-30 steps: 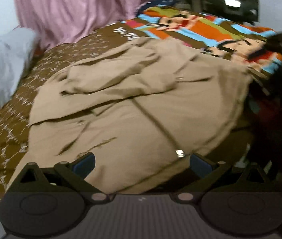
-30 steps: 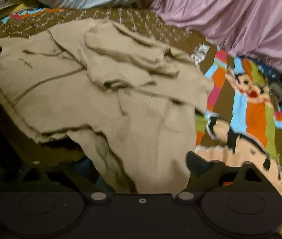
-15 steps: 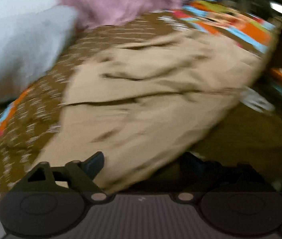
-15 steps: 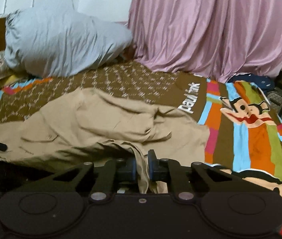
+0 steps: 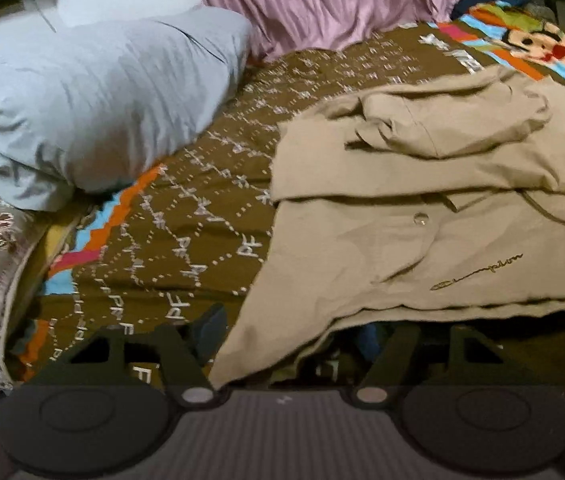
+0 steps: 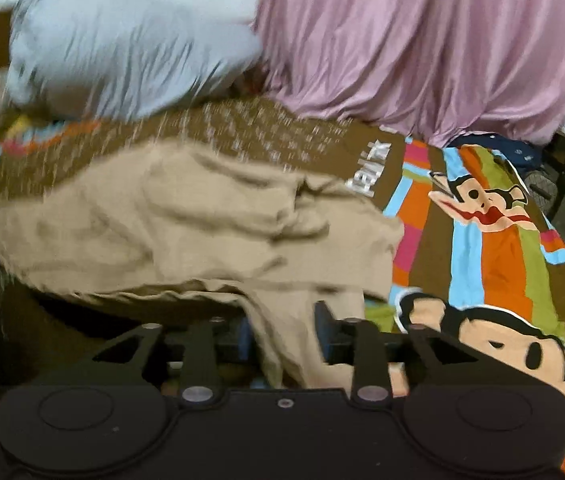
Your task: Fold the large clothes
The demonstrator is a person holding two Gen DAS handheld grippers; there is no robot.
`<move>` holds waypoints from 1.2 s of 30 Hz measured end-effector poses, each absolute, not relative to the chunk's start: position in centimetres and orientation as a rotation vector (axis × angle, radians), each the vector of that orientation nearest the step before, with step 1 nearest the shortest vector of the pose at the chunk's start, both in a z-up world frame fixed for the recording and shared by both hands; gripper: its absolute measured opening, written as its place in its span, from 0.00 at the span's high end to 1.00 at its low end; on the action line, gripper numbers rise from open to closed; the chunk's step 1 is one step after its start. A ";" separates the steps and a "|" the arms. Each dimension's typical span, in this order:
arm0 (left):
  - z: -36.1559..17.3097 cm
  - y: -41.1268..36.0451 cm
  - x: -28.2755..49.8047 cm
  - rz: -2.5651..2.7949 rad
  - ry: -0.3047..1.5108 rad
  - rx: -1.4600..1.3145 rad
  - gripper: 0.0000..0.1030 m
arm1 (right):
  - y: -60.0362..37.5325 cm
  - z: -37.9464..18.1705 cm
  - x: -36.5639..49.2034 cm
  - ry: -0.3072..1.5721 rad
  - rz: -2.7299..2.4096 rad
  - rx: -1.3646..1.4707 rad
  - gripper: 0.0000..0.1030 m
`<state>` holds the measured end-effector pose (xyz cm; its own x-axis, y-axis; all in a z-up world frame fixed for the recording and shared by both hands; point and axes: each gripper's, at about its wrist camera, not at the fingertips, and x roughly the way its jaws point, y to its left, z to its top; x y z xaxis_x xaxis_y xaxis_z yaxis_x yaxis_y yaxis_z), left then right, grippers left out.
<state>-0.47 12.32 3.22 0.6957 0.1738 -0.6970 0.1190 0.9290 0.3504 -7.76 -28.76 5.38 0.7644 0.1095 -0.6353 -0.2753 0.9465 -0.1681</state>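
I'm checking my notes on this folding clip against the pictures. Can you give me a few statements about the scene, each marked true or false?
1. The tan jacket lies on a brown patterned bedspread. True.
2. The jacket bears stitched script lettering on its front. True.
3. The pillow beside the jacket is bright red. False: it is pale grey-blue.
4. The right hand-held gripper has nothing between its fingers. False: a bunch of the jacket's fabric hangs between them.
5. The curtain behind the bed is green. False: it is pinkish mauve.
6. The left hand-held gripper has its fingers spread wide, jacket hem draped between them. True.
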 end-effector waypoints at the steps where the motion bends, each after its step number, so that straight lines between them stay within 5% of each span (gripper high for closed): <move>1: 3.0 12.3 -0.3 0.025 0.818 0.391 0.49 | -28.7 4.9 -8.2 0.694 0.218 -0.306 0.51; 6: 2.8 11.8 -0.1 0.027 0.816 0.392 0.82 | -29.6 2.5 -9.5 0.791 0.195 -0.398 0.42; 7: 2.9 11.7 -0.1 0.031 0.801 0.392 0.84 | -29.9 2.5 -9.6 0.787 0.194 -0.374 0.45; 9: 3.5 11.5 -0.5 0.036 0.756 0.388 0.91 | -30.1 2.5 -9.8 0.780 0.225 -0.334 0.80; 11: 4.4 11.5 -1.0 0.050 0.702 0.383 0.93 | -29.6 2.8 -10.1 0.759 0.257 -0.340 0.93; 15: 7.1 11.6 -2.5 0.043 0.608 0.340 0.94 | -28.8 4.8 -10.9 0.652 0.241 -0.413 0.98; 24: 11.4 12.6 -6.8 -0.014 0.565 0.299 0.94 | -28.6 12.7 -14.7 0.492 0.263 -0.522 1.00; 36: 12.4 9.7 -1.1 -0.051 0.542 0.358 0.94 | -30.2 9.6 -8.7 0.558 0.245 -0.414 1.00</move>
